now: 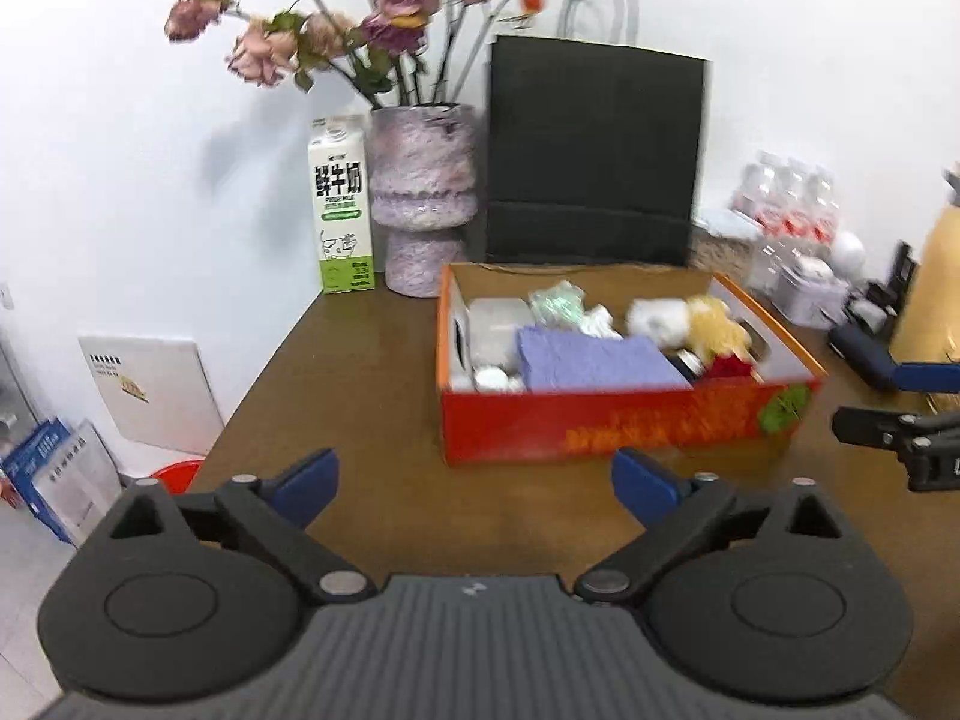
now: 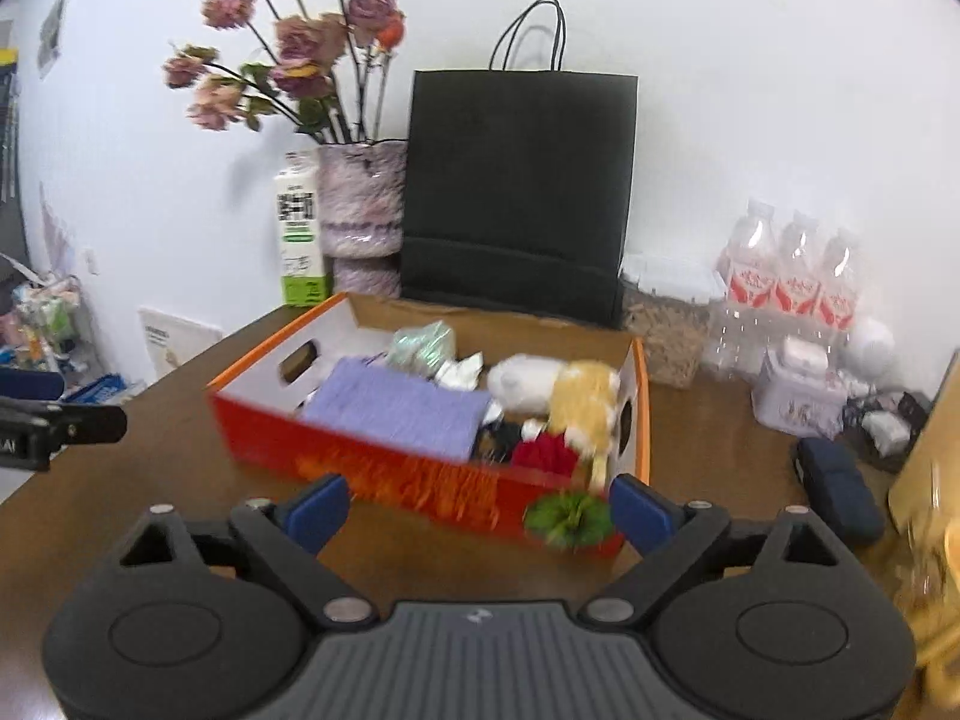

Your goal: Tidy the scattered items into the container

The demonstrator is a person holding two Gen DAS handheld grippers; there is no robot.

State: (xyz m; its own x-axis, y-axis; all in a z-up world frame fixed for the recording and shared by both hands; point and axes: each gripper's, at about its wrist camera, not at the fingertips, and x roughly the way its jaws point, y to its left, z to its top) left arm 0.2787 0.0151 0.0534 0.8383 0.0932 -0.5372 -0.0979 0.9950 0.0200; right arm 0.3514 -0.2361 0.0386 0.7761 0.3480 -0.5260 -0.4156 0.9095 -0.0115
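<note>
Both grippers' fingers (image 1: 306, 483) gape before the filled box (image 1: 600, 426).

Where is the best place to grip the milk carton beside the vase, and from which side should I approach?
Grip the milk carton across its flat side walls, about mid-height, coming from the front. It stands upright with the vase close on its right and the wall behind, so only the front looks free.
</note>
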